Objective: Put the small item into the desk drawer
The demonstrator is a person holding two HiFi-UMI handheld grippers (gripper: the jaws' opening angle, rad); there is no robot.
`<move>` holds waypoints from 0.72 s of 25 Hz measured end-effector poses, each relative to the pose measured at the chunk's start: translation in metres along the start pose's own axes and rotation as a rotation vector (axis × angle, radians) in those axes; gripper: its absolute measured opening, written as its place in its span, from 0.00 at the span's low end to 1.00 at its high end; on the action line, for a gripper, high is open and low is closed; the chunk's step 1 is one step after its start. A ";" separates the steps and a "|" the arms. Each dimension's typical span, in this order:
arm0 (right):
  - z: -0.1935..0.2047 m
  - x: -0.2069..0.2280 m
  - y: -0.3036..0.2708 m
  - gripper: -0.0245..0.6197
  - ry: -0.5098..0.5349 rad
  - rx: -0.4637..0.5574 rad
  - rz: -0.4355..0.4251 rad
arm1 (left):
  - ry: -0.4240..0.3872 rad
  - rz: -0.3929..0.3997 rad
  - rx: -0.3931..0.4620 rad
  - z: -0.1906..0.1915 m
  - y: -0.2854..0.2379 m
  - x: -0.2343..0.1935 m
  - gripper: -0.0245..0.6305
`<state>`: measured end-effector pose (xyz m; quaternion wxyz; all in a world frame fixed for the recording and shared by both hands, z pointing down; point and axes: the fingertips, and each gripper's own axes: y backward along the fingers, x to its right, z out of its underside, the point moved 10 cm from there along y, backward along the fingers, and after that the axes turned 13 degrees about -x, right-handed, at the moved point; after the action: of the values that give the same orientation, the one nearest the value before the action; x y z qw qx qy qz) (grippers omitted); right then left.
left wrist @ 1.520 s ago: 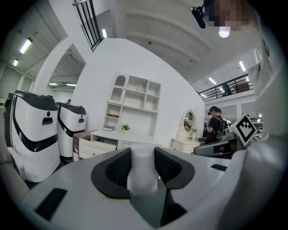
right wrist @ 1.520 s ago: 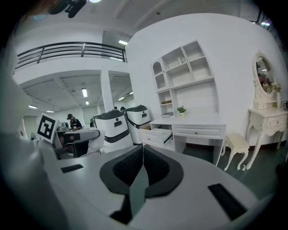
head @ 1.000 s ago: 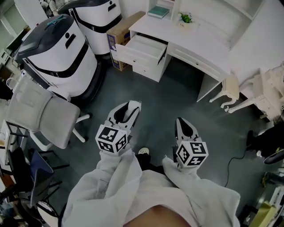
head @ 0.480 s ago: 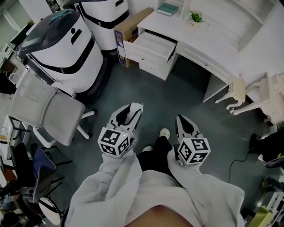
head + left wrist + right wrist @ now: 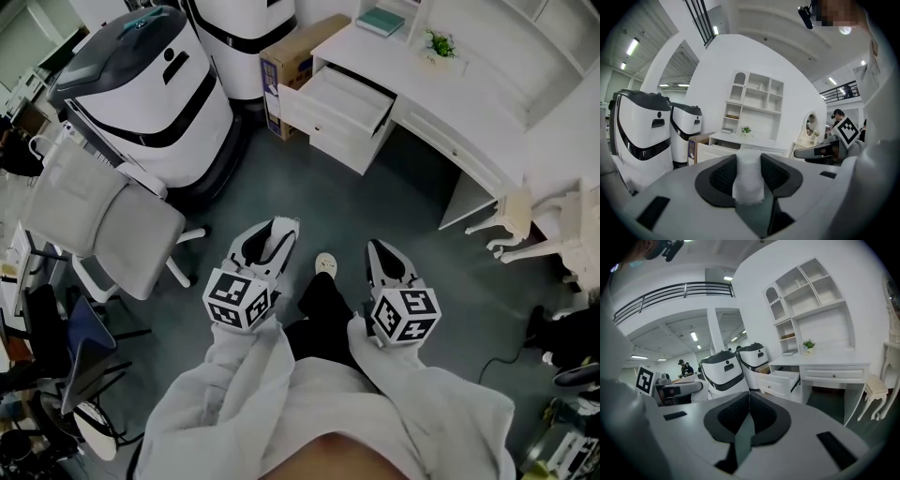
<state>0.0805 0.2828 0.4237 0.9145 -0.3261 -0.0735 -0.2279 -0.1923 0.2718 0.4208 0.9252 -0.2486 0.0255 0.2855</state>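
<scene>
My left gripper is shut on a small white cloth-like item, which stands pinched upright between the dark pads. My right gripper is shut with nothing between its jaws. Both are held at waist height over the grey floor, side by side, pointing toward the white desk. The desk's top left drawer stands pulled open, well ahead of both grippers. Its inside looks bare from the head view.
Two large white-and-black machines stand left of the desk, with a cardboard box beside the drawers. A white office chair is at my left and a cream stool at the right. A potted plant and a book sit on the desk.
The view has moved forward toward the desk; the drawer and machines have shifted right and closer. Both grippers keep the same pose, the left still holding the white item.
</scene>
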 end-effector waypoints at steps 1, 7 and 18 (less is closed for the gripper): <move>-0.005 0.004 -0.006 0.09 -0.001 0.001 -0.003 | -0.004 -0.004 0.002 -0.004 -0.004 -0.004 0.30; -0.042 0.029 -0.043 0.09 -0.001 -0.005 -0.025 | 0.009 -0.022 0.012 -0.034 -0.040 -0.029 0.30; -0.113 0.076 -0.103 0.09 0.034 -0.010 -0.048 | 0.022 -0.056 0.035 -0.088 -0.106 -0.062 0.30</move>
<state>0.0984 0.1130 0.4152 0.9082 -0.3250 -0.0647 -0.2557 -0.1788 0.1223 0.4023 0.9367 -0.2362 0.0337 0.2564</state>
